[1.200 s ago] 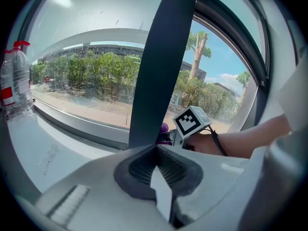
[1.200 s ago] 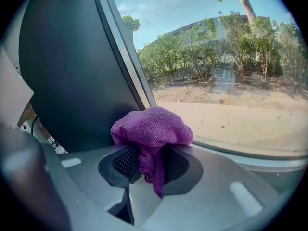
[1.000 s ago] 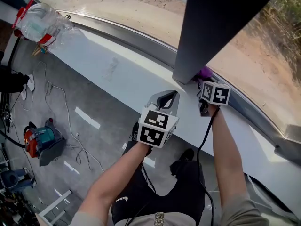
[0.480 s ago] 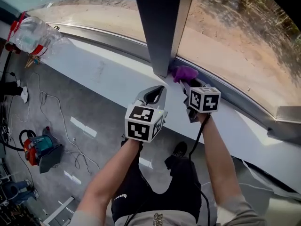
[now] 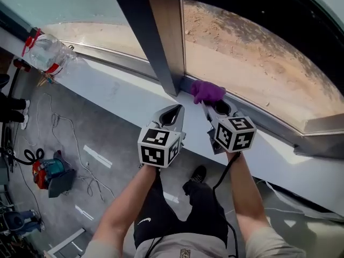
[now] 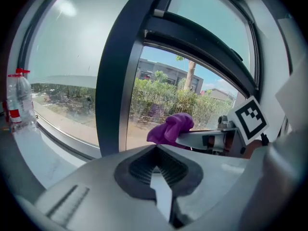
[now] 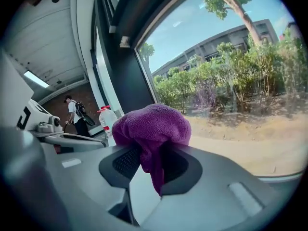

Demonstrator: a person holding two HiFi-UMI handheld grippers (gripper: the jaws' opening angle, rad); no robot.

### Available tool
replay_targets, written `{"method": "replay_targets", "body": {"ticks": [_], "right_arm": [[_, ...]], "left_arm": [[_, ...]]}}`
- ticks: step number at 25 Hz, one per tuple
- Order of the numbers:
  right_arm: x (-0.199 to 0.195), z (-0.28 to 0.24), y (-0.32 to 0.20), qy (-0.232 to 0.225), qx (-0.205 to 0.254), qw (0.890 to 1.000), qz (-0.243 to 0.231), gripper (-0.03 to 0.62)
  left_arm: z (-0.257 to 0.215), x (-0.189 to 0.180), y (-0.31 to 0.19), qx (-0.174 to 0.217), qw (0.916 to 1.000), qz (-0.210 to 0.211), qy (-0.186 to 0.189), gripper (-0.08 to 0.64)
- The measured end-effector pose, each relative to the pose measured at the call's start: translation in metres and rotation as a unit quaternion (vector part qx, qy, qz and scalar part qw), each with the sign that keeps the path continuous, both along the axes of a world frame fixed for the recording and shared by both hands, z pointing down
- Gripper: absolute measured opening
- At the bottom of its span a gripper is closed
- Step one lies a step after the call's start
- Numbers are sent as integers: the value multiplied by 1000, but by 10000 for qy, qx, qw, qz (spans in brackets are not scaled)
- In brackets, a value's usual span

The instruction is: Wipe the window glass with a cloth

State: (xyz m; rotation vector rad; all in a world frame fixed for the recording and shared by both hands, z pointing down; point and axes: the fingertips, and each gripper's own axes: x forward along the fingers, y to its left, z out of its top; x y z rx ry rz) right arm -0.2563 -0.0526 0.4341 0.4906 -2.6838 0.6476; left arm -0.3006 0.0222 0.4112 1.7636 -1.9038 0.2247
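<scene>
The left tool (image 5: 173, 110) hangs above the white sill (image 5: 123, 90), jaws together and empty. At its 3 o'clock, the right tool (image 5: 208, 104) pinches the purple cloth (image 5: 207, 91), bunched at the foot of the window glass (image 5: 247, 52).

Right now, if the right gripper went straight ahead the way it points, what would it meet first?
Likely the window glass, low beside the dark frame post; the purple cloth in the right gripper would touch first. Depth is unclear.
</scene>
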Motion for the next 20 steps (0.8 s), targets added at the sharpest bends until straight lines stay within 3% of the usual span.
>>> {"method": "replay_targets", "body": {"ticks": [7,13,20], "right_arm": [[45,-124,7,-758,408,9951,482,129],[59,-210,8,-1376,709,9826,1028,115],[84,-277,22,-1531,876,9742,1405,115]], "left_arm": [[-93,42,-10,438,9976,498,-187,0],[-157,49,-13,792,9908,1068,-270,0],[-213,67,2,1003,9840,1473,7,0]]}}
